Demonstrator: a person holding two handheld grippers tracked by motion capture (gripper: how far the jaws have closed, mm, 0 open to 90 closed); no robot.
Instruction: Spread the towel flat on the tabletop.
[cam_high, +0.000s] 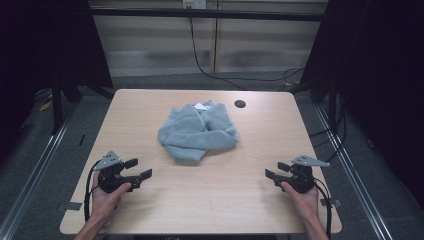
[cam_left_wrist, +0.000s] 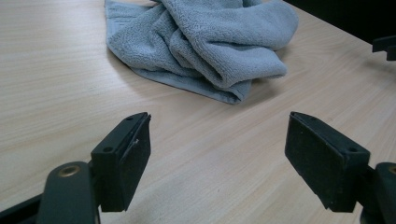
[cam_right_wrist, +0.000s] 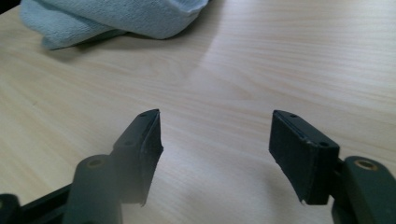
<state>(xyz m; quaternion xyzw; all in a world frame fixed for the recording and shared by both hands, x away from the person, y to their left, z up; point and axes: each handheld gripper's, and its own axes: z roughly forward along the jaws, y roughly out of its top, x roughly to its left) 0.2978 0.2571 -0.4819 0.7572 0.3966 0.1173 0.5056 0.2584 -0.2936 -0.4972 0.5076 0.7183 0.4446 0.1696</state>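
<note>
A crumpled grey-blue towel (cam_high: 199, 132) lies bunched in the middle of the light wooden table (cam_high: 150, 210). My left gripper (cam_high: 138, 169) rests near the front left of the table, held in a hand, jaws open and empty, pointing toward the towel (cam_left_wrist: 205, 46). My right gripper (cam_high: 276, 170) sits near the front right, also open with nothing between its jaws. In the right gripper view the towel (cam_right_wrist: 112, 18) lies ahead at the upper left. Both grippers stand well apart from the cloth. In the left gripper view the left gripper (cam_left_wrist: 218, 158) has bare wood between its pads.
A round cable hole (cam_high: 240, 104) sits in the table near its far edge, right of the towel. Black cables run along the floor behind the table. Metal rails flank the table left and right. The other gripper's jaw tip (cam_left_wrist: 385, 46) shows at the right edge.
</note>
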